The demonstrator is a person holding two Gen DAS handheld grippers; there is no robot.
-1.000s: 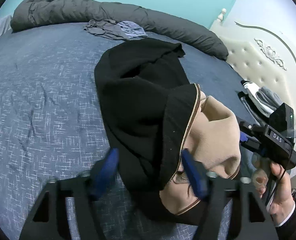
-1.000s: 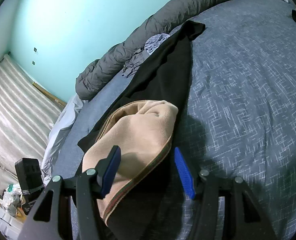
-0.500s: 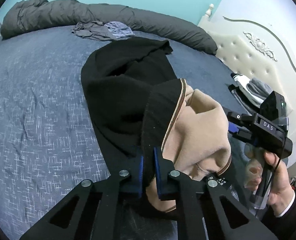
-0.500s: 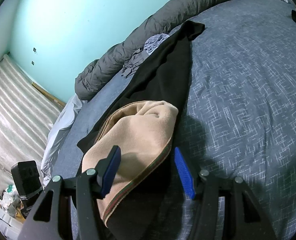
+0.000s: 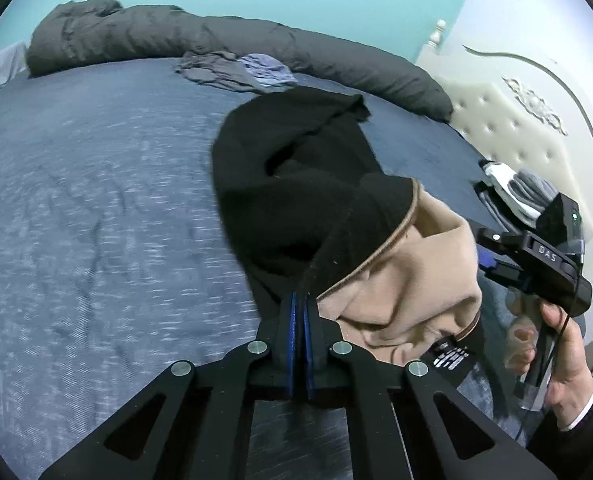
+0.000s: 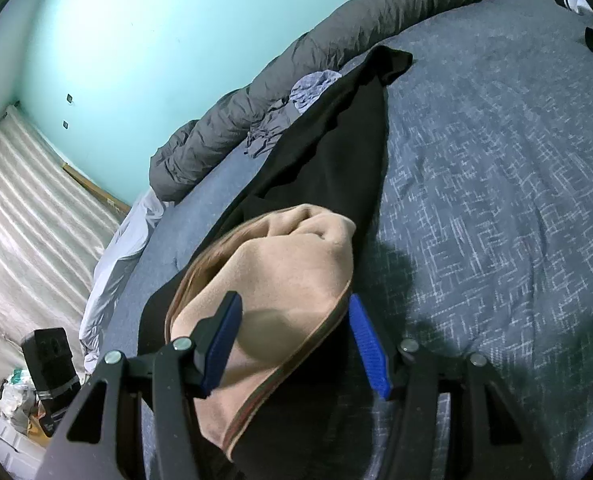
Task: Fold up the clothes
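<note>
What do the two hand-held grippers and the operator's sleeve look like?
Left hand-held gripper: black angular linkage frame, silver rivets, blue ribbed pads. Right hand-held gripper: same build; its black housing reads "DAS", with a green light and thin black cable. Dark sleeve, white cuff.

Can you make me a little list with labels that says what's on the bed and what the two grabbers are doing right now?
surface: blue bed
main garment: black garment with tan lining, lying on the bed, lining turned out at the near end
left gripper: fingers shut on the garment's black edge
right gripper: fingers open, either side of the tan lining's edge, not closed on it
far side: rolled grey duvet along the wall, small crumpled clothes beside it
by headboard: more clothes
</note>
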